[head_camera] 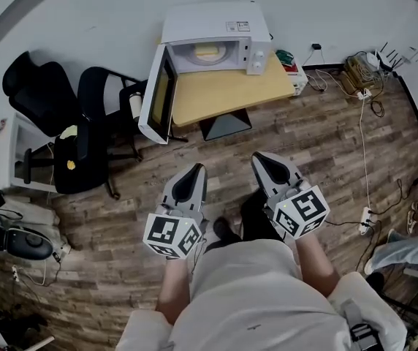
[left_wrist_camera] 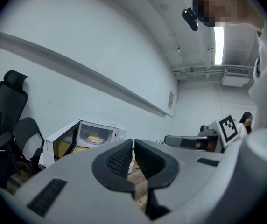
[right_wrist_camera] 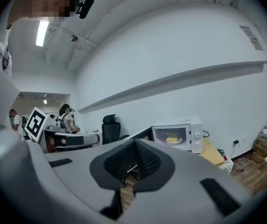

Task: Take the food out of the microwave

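Left tool [head_camera: 194, 170] and right tool [head_camera: 262, 159], both clenched empty, face the open white microwave [head_camera: 216, 28] ahead, pale yellow food [head_camera: 207, 50] inside

Head view: from head height, facing steeply down and forward; microwave [head_camera: 213, 39] on its worktop [head_camera: 223, 92] lies well ahead. Left and right gripper views: near level, along each one's jaws, both sharing that distant microwave and the wall [right_wrist_camera: 194, 78].

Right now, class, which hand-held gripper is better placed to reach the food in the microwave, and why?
Probably the right hand-held gripper: the microwave door stands open on the left hand-held gripper side, so the right has the clearer line to the food. Both are shut, empty and far off.
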A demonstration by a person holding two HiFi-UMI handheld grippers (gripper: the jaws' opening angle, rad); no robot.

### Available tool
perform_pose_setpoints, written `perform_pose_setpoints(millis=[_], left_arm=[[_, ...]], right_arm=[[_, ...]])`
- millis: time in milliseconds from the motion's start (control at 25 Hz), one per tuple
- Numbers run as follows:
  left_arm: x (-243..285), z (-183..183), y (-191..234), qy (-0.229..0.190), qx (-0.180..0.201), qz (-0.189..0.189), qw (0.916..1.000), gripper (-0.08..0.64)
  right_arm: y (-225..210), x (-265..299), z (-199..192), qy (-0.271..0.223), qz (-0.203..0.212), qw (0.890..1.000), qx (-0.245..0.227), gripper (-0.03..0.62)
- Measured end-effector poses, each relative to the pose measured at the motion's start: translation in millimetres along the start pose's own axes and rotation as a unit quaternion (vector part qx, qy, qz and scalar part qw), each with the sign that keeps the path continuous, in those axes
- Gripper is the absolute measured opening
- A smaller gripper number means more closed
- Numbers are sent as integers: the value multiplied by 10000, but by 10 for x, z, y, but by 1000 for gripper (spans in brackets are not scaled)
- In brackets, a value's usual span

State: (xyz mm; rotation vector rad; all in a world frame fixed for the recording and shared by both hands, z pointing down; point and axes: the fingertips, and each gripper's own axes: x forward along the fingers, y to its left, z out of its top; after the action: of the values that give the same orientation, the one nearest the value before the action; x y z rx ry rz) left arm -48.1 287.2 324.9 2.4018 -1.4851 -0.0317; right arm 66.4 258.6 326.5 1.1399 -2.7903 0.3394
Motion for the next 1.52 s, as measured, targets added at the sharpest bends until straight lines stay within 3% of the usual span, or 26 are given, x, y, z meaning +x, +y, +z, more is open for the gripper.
perform_pose_setpoints(millis=[200,240,360,600,1120,1520], left_arm=[[86,-59,20,108,-8,-76,9999,15],[109,-66,21,123,0,-94,9999,15],[181,-67,25,149,69,-72,9998,22],[474,-12,139,259,141,-44,9996,104],[1446,231,460,316,145,51,9994,118],[2096,325,522,270,128,378,9988,120]], right_arm=[[-43,44,-40,110,-1,9999,-66,5],[-58,53,-41,128,13,9999,-71,43],[-138,79,-42,124,31,9999,-92,66],[-387,324,37,123,151,9998,-69,138],[-1212,994,233,154,346,9992,89,152],[-1767,1403,370,164,809,9966,39,152]])
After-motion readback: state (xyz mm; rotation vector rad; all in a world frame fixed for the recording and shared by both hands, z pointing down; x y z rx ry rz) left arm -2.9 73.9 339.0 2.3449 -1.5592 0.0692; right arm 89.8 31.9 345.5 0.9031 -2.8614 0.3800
